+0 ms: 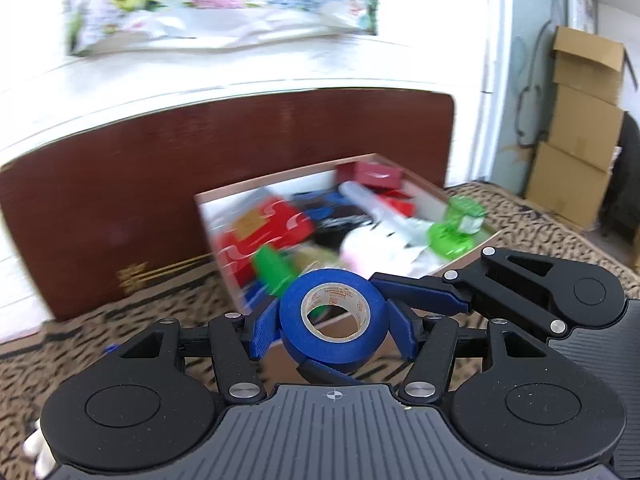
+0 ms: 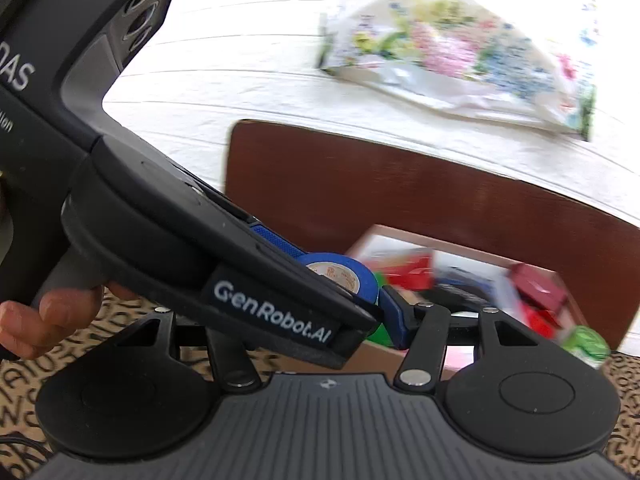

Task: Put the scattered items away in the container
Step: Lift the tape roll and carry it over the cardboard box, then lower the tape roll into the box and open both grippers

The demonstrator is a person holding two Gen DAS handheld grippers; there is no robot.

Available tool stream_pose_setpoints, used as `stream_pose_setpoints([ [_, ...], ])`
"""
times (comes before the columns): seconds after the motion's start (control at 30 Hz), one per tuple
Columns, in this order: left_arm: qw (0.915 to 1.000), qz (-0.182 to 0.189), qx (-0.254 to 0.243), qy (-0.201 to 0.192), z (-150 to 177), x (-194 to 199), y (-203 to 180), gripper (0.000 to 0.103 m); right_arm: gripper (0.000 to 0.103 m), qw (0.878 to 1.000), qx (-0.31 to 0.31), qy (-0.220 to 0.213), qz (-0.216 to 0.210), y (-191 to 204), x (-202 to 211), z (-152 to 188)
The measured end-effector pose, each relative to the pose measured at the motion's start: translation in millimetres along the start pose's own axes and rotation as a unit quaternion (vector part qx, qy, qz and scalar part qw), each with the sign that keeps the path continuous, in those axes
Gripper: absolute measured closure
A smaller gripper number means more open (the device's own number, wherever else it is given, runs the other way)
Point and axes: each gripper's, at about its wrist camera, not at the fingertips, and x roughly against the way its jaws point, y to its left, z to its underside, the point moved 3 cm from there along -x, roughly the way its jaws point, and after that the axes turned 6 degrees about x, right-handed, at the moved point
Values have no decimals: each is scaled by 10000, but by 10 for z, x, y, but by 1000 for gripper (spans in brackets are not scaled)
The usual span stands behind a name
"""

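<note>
A roll of blue tape (image 1: 334, 316) sits between the blue fingers of my left gripper (image 1: 333, 326), which is shut on it above the patterned carpet, just in front of the open cardboard box (image 1: 424, 190). The box holds red packets, a green cone, a white tube and a green jar (image 1: 458, 226). My right gripper's blue finger (image 1: 420, 294) comes in from the right and touches the roll's upper side. In the right wrist view the left gripper's body hides most of the roll (image 2: 360, 278) and my right gripper (image 2: 362, 312); one right finger (image 2: 394, 318) presses the roll's side.
A dark brown bed board (image 1: 240, 168) stands behind the box, with a white bed and a floral bag (image 1: 224, 4) above. Stacked cardboard boxes (image 1: 580, 128) stand at the far right. A hand (image 2: 44, 320) grips the left gripper's handle.
</note>
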Motion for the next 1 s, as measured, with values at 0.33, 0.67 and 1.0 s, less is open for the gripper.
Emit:
stream_pose_setpoints([
  [0.33,9979,593,-138,210,-344,-775,-279,42,40,9978,-330,188,538,-686,-180,174],
  [0.67,9977,525,-97,414,-354,-1252,-201,31,40,9968,-420,383,561,-876,-528,389],
  [1.0,9995,17,281,118,-294,-1158,-59,0,4,9965,-323,353,682,-788,-568,438],
])
